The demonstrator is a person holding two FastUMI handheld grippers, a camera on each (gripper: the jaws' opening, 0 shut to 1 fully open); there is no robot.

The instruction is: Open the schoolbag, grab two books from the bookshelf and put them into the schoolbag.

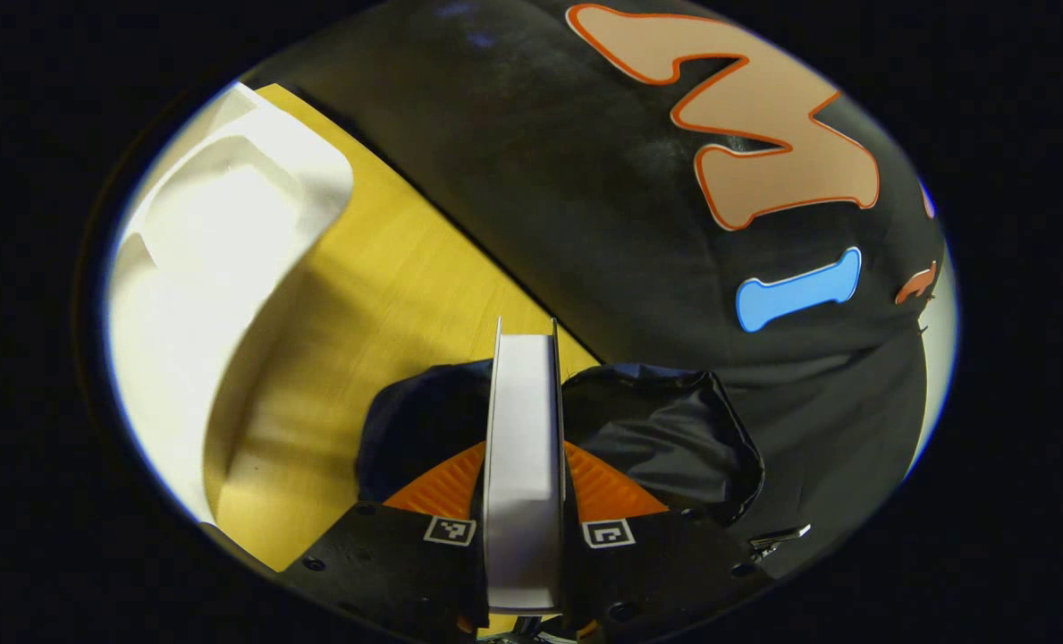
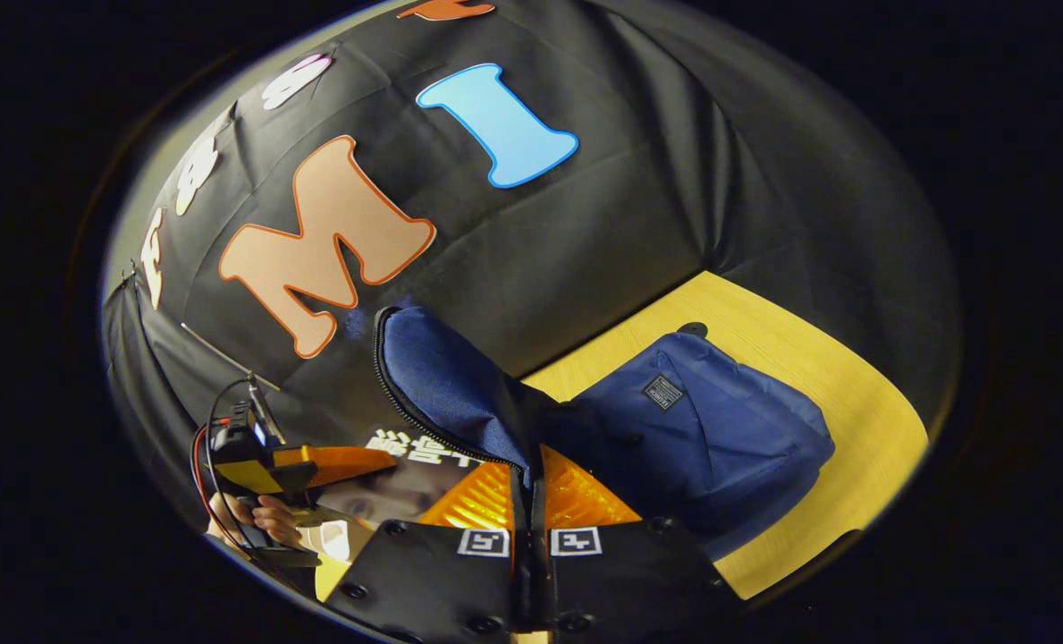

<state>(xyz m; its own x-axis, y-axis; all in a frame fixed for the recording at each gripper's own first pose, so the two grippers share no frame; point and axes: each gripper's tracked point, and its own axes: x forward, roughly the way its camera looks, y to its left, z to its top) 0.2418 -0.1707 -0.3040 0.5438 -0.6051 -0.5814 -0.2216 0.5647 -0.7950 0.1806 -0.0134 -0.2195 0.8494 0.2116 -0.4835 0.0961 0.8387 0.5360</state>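
Left gripper view: your left gripper (image 1: 524, 501) is clamped on a white book (image 1: 524, 447), held edge-on at bottom centre, fingers pressing both covers. The dark schoolbag opening (image 1: 656, 429) sits right behind it. White bookshelf (image 1: 218, 268) at upper left on the yellow table (image 1: 379, 295).

Right gripper view: your right gripper (image 2: 529, 501) is pinched tight on the schoolbag's zippered flap (image 2: 446, 385), holding it up at centre. Blue schoolbag (image 2: 719, 438) lies centre-right. Your left gripper (image 2: 316, 465) and the book (image 2: 406, 474) sit lower left.

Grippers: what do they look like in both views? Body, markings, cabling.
Both the left gripper and right gripper have black bolted bodies, each carrying two square black-and-white fiducial tags and ribbed finger faces. Seen from the right gripper view, the other unit trails red and black wires.
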